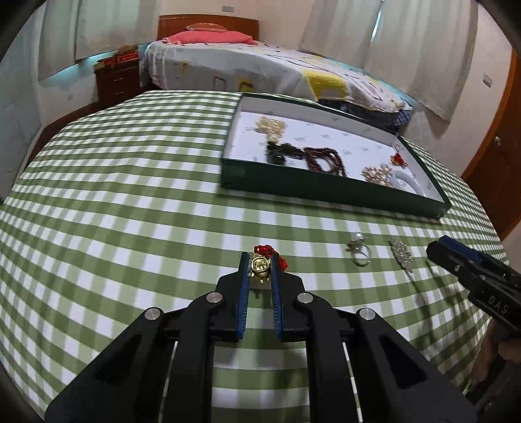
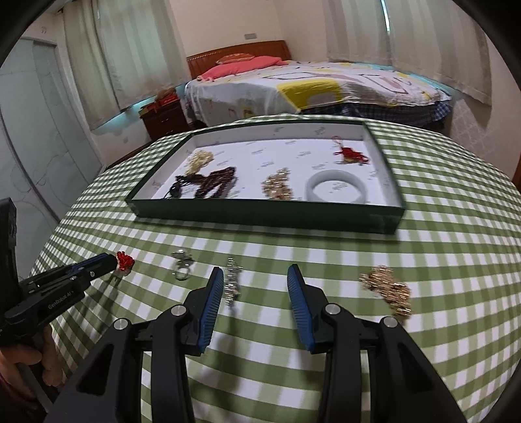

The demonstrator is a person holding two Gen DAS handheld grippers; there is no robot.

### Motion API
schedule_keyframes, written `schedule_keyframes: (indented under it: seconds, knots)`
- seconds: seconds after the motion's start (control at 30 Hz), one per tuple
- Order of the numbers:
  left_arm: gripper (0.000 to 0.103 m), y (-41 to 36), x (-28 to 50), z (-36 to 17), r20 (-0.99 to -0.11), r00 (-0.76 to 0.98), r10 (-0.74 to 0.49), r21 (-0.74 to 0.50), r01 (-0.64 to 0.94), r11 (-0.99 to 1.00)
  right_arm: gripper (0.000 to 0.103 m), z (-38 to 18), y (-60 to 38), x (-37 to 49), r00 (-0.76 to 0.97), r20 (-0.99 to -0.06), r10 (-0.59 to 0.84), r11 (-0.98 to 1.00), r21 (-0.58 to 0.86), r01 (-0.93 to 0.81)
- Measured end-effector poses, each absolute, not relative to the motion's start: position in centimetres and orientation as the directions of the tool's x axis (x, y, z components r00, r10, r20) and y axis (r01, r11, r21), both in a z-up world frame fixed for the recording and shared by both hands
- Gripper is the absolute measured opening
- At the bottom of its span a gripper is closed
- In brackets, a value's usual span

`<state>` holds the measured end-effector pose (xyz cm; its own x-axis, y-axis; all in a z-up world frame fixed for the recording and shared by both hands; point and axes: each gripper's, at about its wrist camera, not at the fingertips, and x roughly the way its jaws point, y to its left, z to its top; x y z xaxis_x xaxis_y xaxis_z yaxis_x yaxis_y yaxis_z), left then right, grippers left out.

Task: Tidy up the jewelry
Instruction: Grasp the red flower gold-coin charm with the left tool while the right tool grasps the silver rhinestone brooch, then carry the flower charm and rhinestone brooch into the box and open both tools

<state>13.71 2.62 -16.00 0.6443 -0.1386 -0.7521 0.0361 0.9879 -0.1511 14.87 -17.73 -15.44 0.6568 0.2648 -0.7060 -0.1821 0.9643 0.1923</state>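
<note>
The shallow green cardboard tray point(image 2: 265, 216) already holds beads, a gold cluster, a pale bangle and a red tassel. In front of it, the left tool point(image 1: 260, 265) is clamped on a gold charm with red tassel point(image 1: 260, 266). The right tool point(image 2: 257, 279) hangs open over a silver brooch point(image 2: 232, 286); a silver ring point(image 2: 182, 265) and gold chain cluster point(image 2: 387, 289) remain on the checked surface point(image 2: 439, 260).

A home bedroom: 1 made bed point(image 2: 312, 88) with a patterned quilt and pink pillow point(image 2: 241, 66) against a wooden headboard, a dark wooden nightstand point(image 2: 164, 120) beside it, and pale curtains point(image 2: 358, 29) along the walls.
</note>
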Motion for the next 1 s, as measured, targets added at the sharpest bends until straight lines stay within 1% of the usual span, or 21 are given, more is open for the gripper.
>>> schedule_keyframes:
  seconds: [0.23, 0.3, 0.43, 0.53, 0.6, 0.63, 0.77, 1.0]
  knots:
    - [0.012, 3.2, 13.8, -15.9, -0.749, 0.65, -0.127, -0.149, 0.021, 0.989, 0.041, -16.7, -15.8, 16.2, 0.609, -0.744, 0.274, 0.96, 0.173, -0.22]
    - [0.012, 3.2, 13.8, -15.9, -0.75, 0.649, -0.128, -0.15, 0.022, 0.988, 0.037, -17.0, -15.5, 16.3, 0.597, -0.755, 0.27, 0.96, 0.163, -0.228]
    - [0.012, 3.1, 13.9, -16.1, -0.753, 0.645, -0.129, -0.151, 0.02, 0.988, 0.035, -17.3, -15.0, 16.4, 0.592, -0.768, 0.245, 0.963, 0.121, -0.241]
    - [0.012, 3.2, 13.9, -16.2, -0.755, 0.643, -0.128, -0.152, 0.018, 0.988, 0.025, -17.2, -14.8, 16.3, 0.595, -0.772, 0.226, 0.964, 0.089, -0.251]
    - [0.012, 3.1, 13.9, -16.3, -0.756, 0.643, -0.126, -0.149, 0.017, 0.989, 0.014, -17.2, -14.8, 16.1, 0.596, -0.772, 0.22, 0.963, 0.075, -0.259]
    - [0.012, 3.1, 13.9, -16.3, -0.756, 0.643, -0.126, -0.149, 0.018, 0.989, 0.012, -17.2, -14.7, 15.9, 0.596, -0.772, 0.223, 0.961, 0.073, -0.265]
    - [0.012, 3.0, 13.9, -16.3, -0.755, 0.643, -0.127, -0.15, 0.019, 0.989, 0.012, -17.2, -15.1, 15.6, 0.595, -0.766, 0.243, 0.958, 0.093, -0.272]
    - [0.012, 2.5, 13.5, -15.4, -0.74, 0.658, -0.139, -0.157, 0.033, 0.987, 0.012, -16.0, -16.3, 14.8, 0.638, -0.726, 0.258, 0.961, 0.126, -0.245]
